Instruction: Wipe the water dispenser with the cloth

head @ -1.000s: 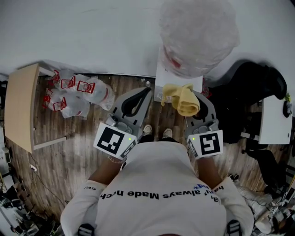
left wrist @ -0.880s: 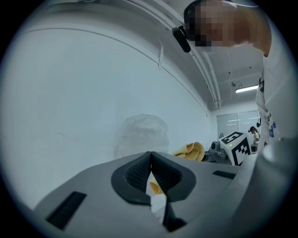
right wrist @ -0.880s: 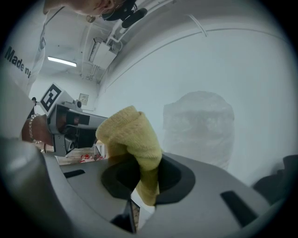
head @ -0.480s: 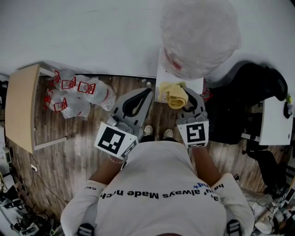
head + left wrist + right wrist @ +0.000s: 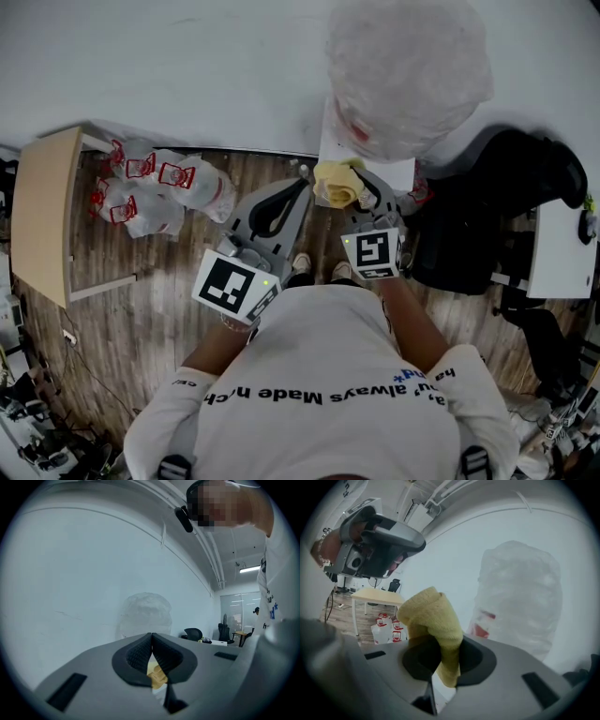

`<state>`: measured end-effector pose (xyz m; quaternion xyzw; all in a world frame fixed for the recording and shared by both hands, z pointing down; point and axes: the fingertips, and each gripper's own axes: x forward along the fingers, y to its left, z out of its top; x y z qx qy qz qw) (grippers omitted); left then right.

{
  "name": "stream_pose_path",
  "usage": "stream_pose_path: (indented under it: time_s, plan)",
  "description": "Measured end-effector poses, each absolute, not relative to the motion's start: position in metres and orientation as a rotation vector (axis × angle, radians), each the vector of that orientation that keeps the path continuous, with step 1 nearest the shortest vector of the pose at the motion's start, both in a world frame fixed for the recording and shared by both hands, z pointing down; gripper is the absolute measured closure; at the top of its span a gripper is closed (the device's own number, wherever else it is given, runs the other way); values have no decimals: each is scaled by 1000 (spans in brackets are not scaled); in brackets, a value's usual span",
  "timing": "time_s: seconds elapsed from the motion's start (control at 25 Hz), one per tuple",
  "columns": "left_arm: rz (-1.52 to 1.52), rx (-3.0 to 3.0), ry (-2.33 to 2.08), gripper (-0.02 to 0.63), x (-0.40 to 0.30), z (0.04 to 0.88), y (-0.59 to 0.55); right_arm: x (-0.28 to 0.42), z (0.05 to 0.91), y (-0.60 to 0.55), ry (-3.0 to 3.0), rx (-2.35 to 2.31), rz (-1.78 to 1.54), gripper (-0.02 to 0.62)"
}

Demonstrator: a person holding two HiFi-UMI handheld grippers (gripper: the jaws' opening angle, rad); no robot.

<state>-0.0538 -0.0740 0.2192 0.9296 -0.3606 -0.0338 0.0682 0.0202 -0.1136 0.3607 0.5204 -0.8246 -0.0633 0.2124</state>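
Right gripper view: right claw (image 5: 443,657) pinching cloth (image 5: 429,615), bunched above tips; left claw (image 5: 151,643) pressed together.

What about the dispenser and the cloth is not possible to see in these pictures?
Head view: the front of the water dispenser is hidden under its wrapped bottle and the cloth.
Head view: whether the cloth touches the dispenser is too small to tell.
Right gripper view: the red label is blurred by wrap; the right gripper covers the dispenser's body.

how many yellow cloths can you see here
1: the yellow cloth is clamped in the right gripper's jaws, by the water dispenser. No other shows.
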Motion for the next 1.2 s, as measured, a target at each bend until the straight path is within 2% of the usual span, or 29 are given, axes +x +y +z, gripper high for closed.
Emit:
stream_pose_path:
  time_s: [1.2]
  plan:
    - [-63,2772,-1112,586,-61,232,-77,4,499,-195,-2008,1408,-311,526]
